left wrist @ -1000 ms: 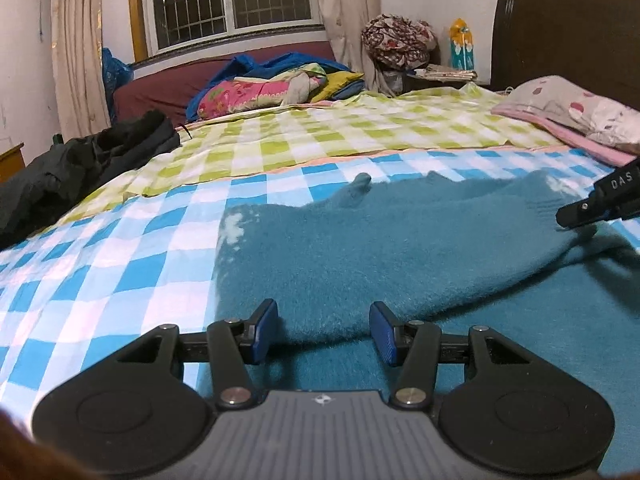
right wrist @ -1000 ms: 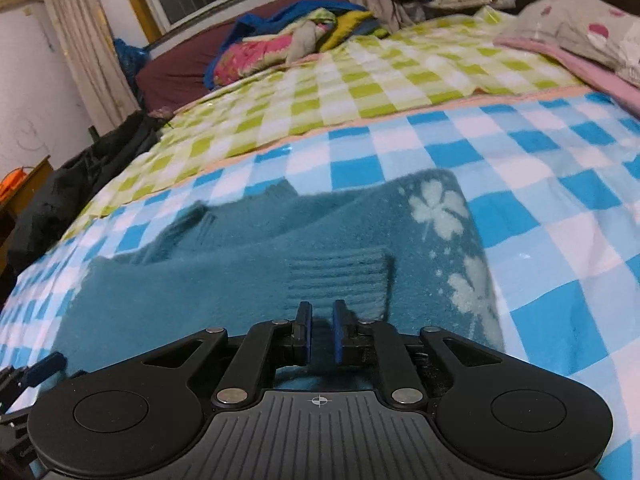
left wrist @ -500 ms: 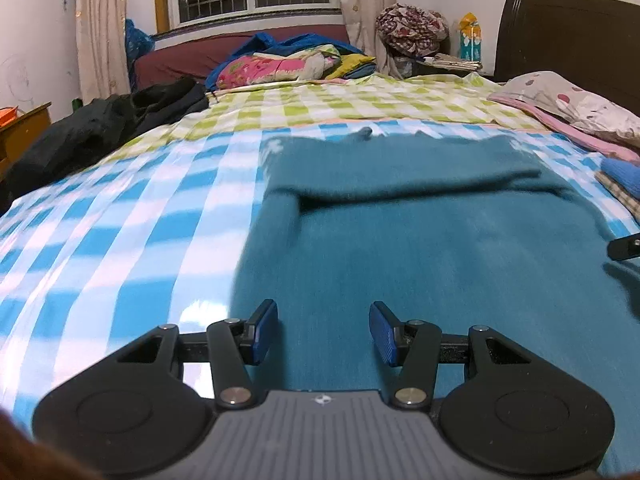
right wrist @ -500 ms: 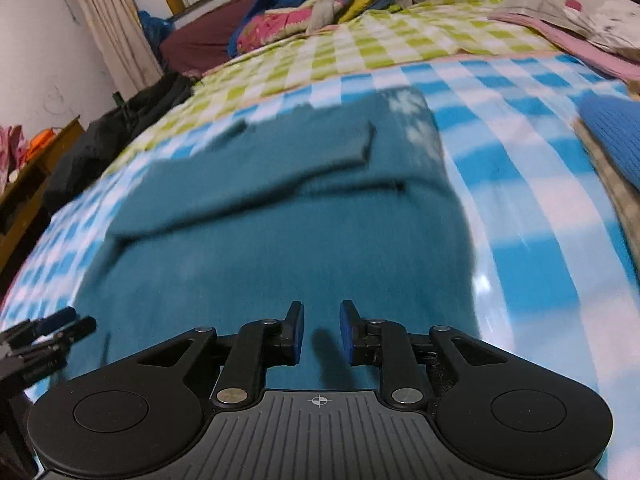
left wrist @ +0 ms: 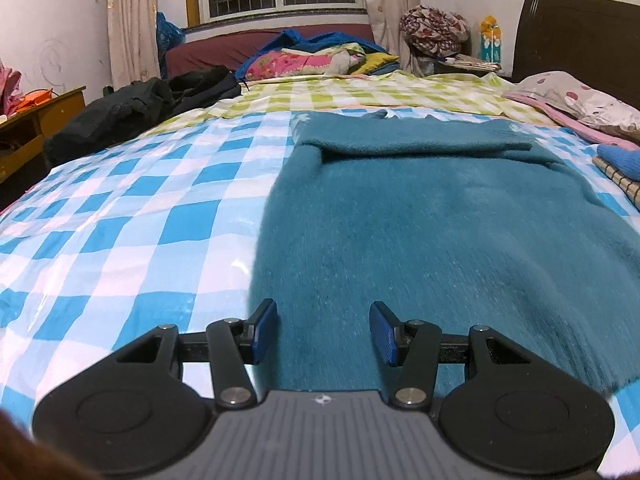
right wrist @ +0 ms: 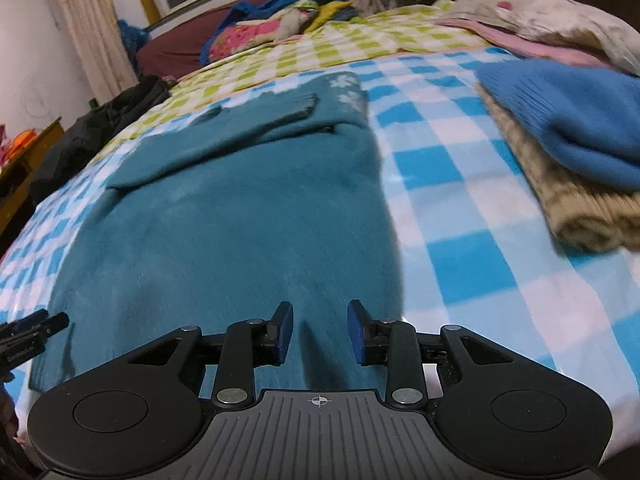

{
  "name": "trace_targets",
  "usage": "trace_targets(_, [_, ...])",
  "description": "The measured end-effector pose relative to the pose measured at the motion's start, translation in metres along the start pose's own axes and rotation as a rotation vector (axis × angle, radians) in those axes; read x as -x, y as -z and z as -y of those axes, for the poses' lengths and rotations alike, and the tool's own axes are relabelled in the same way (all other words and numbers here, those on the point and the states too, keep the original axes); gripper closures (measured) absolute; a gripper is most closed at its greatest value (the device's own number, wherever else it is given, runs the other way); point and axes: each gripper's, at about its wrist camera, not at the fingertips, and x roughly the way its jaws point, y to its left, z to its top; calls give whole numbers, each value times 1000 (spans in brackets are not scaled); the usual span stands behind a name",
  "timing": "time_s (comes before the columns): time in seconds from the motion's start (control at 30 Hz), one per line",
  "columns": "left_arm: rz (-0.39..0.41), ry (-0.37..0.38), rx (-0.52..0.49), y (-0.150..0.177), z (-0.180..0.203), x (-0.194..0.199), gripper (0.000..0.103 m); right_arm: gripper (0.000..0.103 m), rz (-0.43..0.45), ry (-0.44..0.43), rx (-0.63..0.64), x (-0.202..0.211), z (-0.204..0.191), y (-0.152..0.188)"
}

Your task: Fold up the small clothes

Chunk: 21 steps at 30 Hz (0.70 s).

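The left tongs point(left wrist: 323, 332) hang spread wide with nothing between the blue pads, low over the near left part of the teal sweater point(left wrist: 420, 220); the right tongs point(right wrist: 319, 331) are also parted and empty above its near right part. The sweater lies flat on the blue-checked sheet point(left wrist: 132, 208) of the bed, a sleeve point(right wrist: 224, 136) folded across its far end. Just right of it sits a stack of folded clothes, a blue knit point(right wrist: 568, 116) on top of a beige one point(right wrist: 576, 204). Farther off lie a green-checked sheet point(left wrist: 360, 92), a dark jacket point(left wrist: 132, 108) at the left, pillows point(left wrist: 576, 100) at the right, and a heap of colourful bedding point(left wrist: 312, 60) under the window.
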Motion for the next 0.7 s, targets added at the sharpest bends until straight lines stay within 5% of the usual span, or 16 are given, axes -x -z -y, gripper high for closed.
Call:
trace_targets(0.5, [-38, -56, 86, 11, -19, 3, 37, 65, -19, 38, -23, -3, 9, 22])
trace_targets(0.7, [-58, -3, 95, 11, -18, -2, 36, 62, -11, 29, -20, -11, 12, 21])
